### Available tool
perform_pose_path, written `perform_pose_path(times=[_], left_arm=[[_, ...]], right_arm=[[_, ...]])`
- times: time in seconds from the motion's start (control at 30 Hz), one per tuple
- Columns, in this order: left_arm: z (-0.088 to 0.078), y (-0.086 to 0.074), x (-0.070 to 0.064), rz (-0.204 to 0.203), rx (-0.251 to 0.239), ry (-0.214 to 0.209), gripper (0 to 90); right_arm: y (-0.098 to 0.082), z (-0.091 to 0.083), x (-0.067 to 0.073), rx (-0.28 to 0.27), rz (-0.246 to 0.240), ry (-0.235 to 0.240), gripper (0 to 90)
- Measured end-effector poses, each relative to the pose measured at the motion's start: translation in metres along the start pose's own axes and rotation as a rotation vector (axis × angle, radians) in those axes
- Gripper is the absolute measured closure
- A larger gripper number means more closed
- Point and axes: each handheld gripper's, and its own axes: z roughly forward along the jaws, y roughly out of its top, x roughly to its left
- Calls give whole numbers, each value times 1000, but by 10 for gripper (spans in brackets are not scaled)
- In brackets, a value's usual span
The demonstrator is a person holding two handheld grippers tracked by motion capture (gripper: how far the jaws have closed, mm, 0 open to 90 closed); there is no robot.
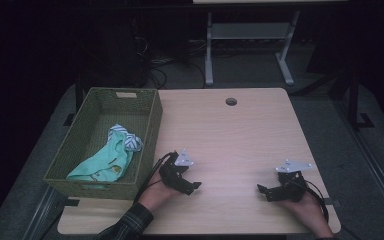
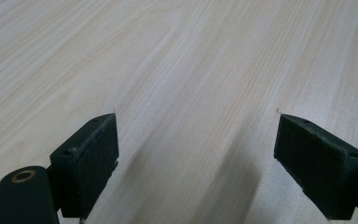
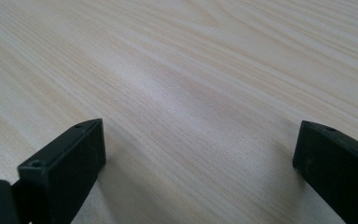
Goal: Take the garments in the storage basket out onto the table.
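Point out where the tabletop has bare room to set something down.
Bare wood runs from the basket wall to the table right edge, back to the round hole. Also free between left gripper and right gripper. The basket holds cloth.

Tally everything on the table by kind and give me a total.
Woven basket: 1
Mint-green garment in the basket: 1
Blue-and-white striped cloth lying on that garment: 1
Hand-held claws, left claw and right claw, both open and holding nothing: 2
Total: 5
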Motion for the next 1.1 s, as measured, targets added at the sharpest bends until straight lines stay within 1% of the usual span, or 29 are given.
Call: perform_pose_path(times=[0.27,0.47,0.53,0.63,0.9,0.93,1.1], left_arm=[[-4,2,0,7,-6,0,131],[-6,4,0,3,-5,-4,132],[-8,6,1,12,-2,5,132],[-8,7,1,14,0,8,132],[-11,10,1,6,5,10,133],[-12,11,2,10,6,10,133],[-13,13,1,0,6,6,133]], right_arm=[[0,0,0,-1,2,-3,18],[0,0,0,1,4,-3,18],[0,0,0,0,3,-3,18],[0,0,0,1,5,-3,18],[0,0,0,0,4,-3,18],[0,0,0,1,4,-3,18],[0,0,0,0,5,-3,18]])
